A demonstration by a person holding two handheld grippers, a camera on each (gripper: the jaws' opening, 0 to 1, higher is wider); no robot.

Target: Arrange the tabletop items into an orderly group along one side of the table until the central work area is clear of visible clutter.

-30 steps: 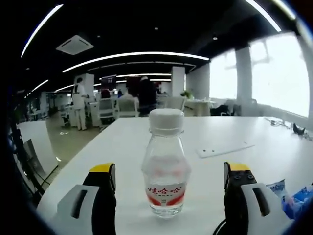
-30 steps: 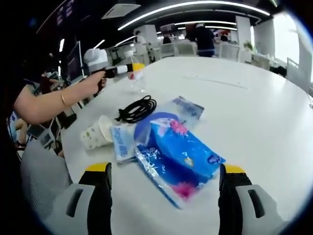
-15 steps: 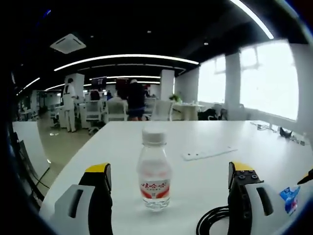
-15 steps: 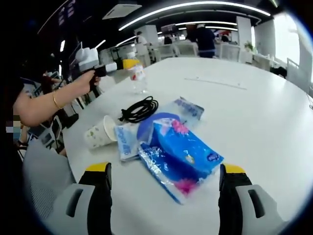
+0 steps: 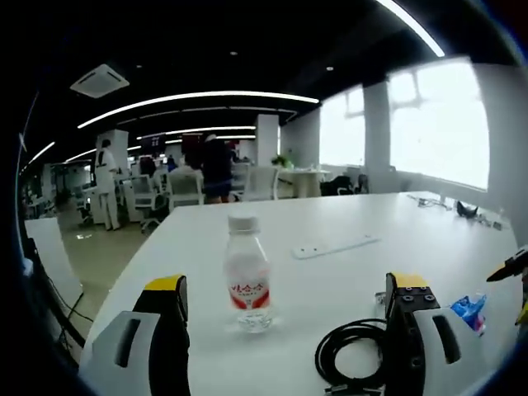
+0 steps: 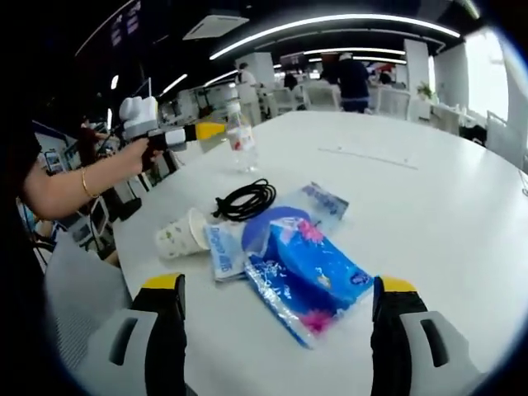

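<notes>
Near the worktop (image 5: 429, 272) edge, my left gripper (image 5: 293, 330) fingers stand open short of the water bottle (image 5: 247, 276), right gripper (image 6: 279, 334) open over the blue packet (image 6: 309, 272); next, I judge, grouping the coiled cable (image 5: 351, 351).

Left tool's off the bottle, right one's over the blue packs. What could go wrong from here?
1. The water bottle stands upright and free between the open left tool jaws; a nudge could tip it.
2. The black cable lies coiled by the left tool's right jaw and may snag.
3. The paper cup lies on its side near the table edge; sliding the blue packets with the right tool might roll it off.
</notes>
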